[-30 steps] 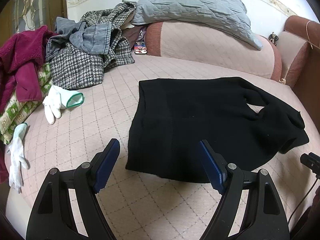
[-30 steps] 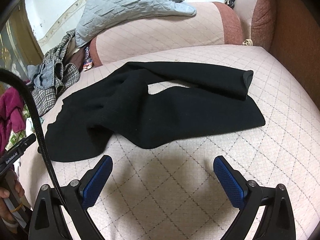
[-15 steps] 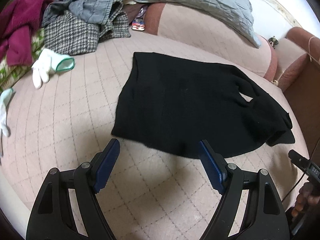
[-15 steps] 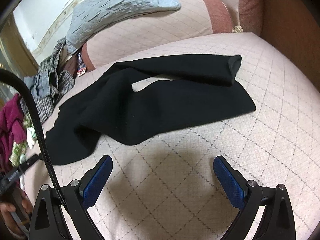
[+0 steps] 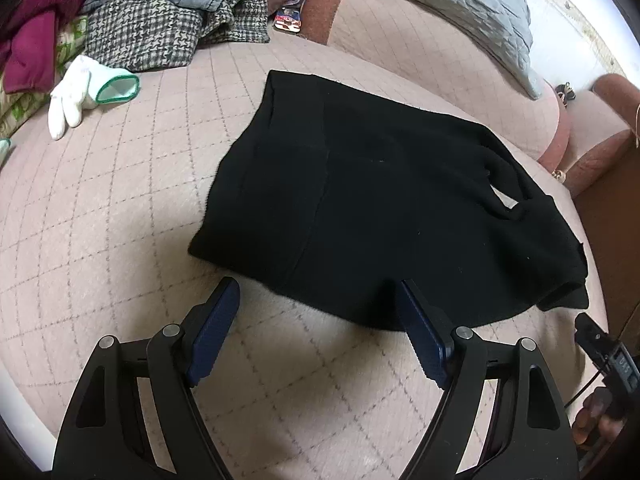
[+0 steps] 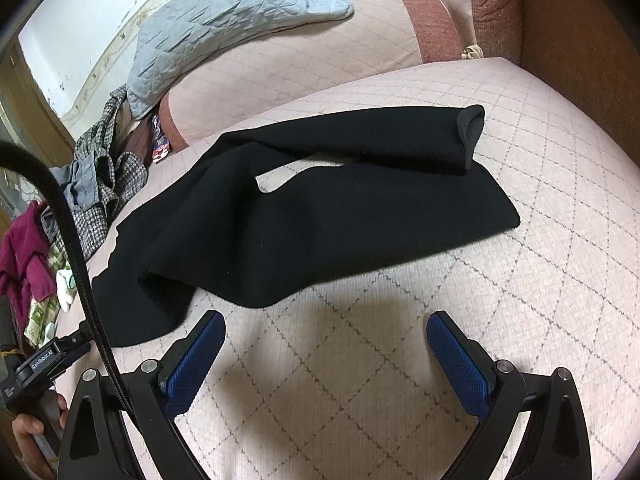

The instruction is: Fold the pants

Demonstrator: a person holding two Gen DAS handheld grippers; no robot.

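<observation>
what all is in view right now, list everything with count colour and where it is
black pants: 1, black, spread on the middle of the bed, one leg lying partly over the other
bed cover: 1, pink quilted, under the pants
grey quilt: 1, pale grey, on the bolster at the back
bolster: 1, pink with red-brown ends, behind the pants
clothes pile: 1 heap, checked, grey and maroon, far left corner
white glove: 1 fully shown, white with green cuff, left of the pants
left gripper: 1, black with blue pads, open, at the pants' near edge
right gripper: 1, black with blue pads, open, above bare cover
</observation>
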